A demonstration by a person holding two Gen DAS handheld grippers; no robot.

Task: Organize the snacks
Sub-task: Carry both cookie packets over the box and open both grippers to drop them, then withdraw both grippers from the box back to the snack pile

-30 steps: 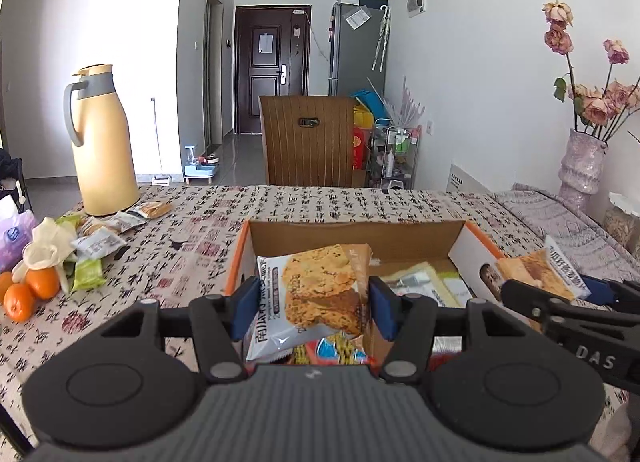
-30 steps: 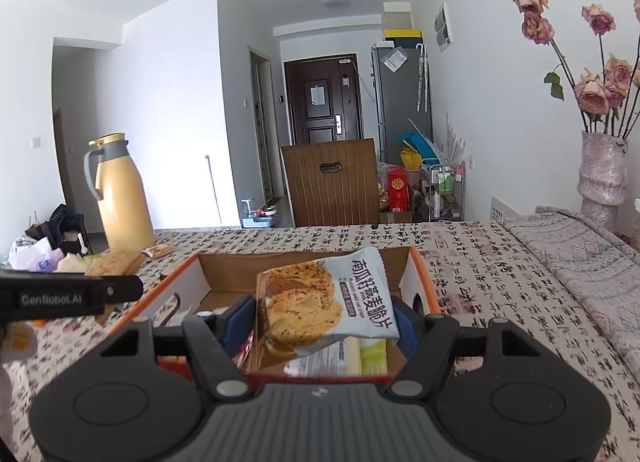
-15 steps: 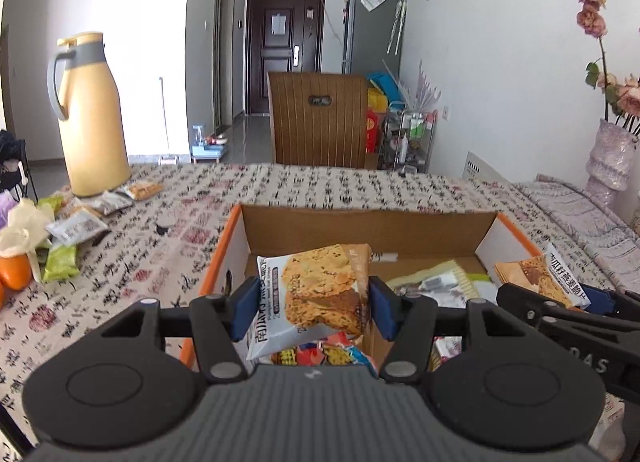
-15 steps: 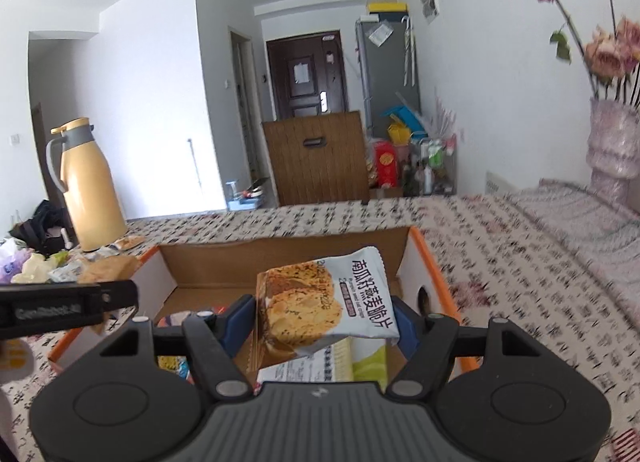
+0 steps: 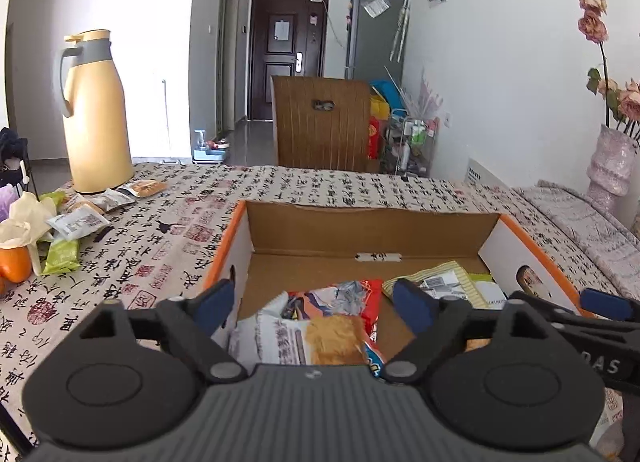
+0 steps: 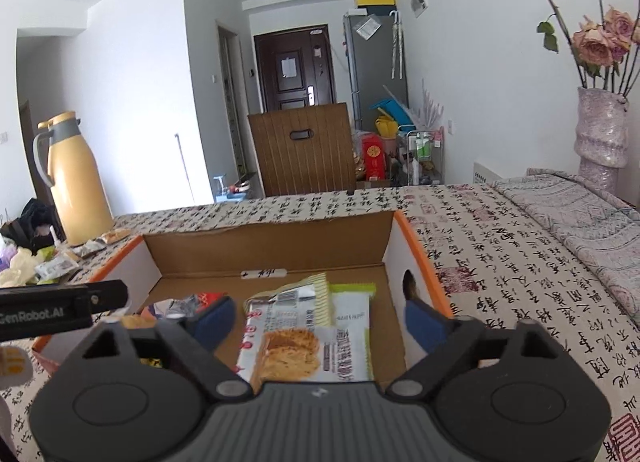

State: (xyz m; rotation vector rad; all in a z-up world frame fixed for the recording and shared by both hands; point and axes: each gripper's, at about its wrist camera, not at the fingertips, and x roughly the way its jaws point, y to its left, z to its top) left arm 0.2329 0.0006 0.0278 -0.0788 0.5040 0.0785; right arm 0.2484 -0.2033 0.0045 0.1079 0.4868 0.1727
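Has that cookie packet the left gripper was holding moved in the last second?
Yes. The cookie packet has dropped from between the left gripper fingers down into the cardboard box, which stayed put.

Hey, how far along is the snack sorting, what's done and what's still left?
Done: several packets lie in the cardboard box, including a biscuit packet under the left tongs and another biscuit packet under the right tongs. In hand: nothing; both tongs are open above the box. Left: loose snack packets lie on the tablecloth by the yellow thermos.
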